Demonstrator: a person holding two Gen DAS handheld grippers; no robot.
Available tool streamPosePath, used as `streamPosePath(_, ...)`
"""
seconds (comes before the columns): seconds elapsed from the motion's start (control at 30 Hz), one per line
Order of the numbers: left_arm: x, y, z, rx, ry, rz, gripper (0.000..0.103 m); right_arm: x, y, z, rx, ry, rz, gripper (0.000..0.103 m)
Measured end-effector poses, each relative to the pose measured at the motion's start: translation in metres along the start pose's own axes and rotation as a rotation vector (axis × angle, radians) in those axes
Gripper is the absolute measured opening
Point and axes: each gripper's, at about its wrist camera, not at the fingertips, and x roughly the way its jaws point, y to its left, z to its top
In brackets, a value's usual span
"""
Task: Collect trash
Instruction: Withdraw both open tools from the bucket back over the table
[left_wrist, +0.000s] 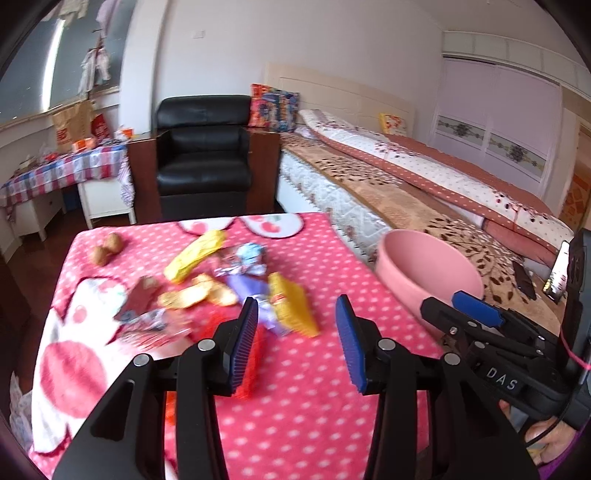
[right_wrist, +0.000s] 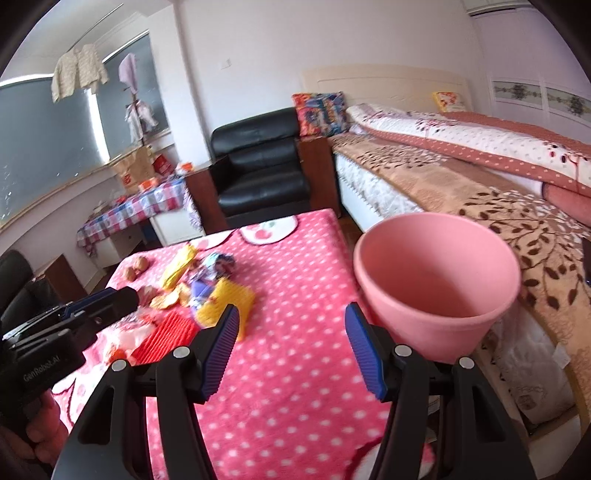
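A pile of trash lies on the pink dotted blanket (left_wrist: 303, 413): a long yellow wrapper (left_wrist: 195, 258), a yellow packet (left_wrist: 291, 308), a purple wrapper (left_wrist: 249, 286), a red ribbed wrapper (left_wrist: 253, 360) and crumpled foil. My left gripper (left_wrist: 298, 345) is open just in front of the pile, with nothing between its fingers. A pink bin (right_wrist: 436, 325) stands empty at the table's right edge, beside the bed. My right gripper (right_wrist: 293, 349) is open and empty, left of the bin. The same pile (right_wrist: 207, 288) shows further left in the right wrist view.
Two walnuts (left_wrist: 107, 249) sit at the table's far left. A bed (left_wrist: 424, 192) runs along the right, close to the bin (left_wrist: 399, 284). A black armchair (left_wrist: 203, 155) stands behind the table, and a cluttered checked side table (left_wrist: 62, 173) at the back left.
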Motion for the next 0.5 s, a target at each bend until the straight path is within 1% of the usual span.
streamPosePath(0.13, -0.015, 0.023, -0.01, -0.005, -0.012, 0.055, 0.044, 0.008, 0.014, -0.006, -0.038, 0.031, 0.026, 0.059)
streamPosePath(0.27, -0.026, 0.043, -0.018, -0.018, -0.01, 0.098, 0.044, 0.019, 0.021, -0.011, -0.042, 0.081, 0.054, 0.059)
streamPosePath(0.4, -0.03, 0.066, -0.032, -0.06, 0.036, 0.134, 0.044, 0.028, 0.025, -0.015, -0.045, 0.109, 0.08, 0.059)
streamPosePath(0.5, -0.028, 0.077, -0.043, -0.086, 0.077, 0.142, 0.044, 0.034, 0.027, -0.017, -0.047, 0.129, 0.105, 0.059)
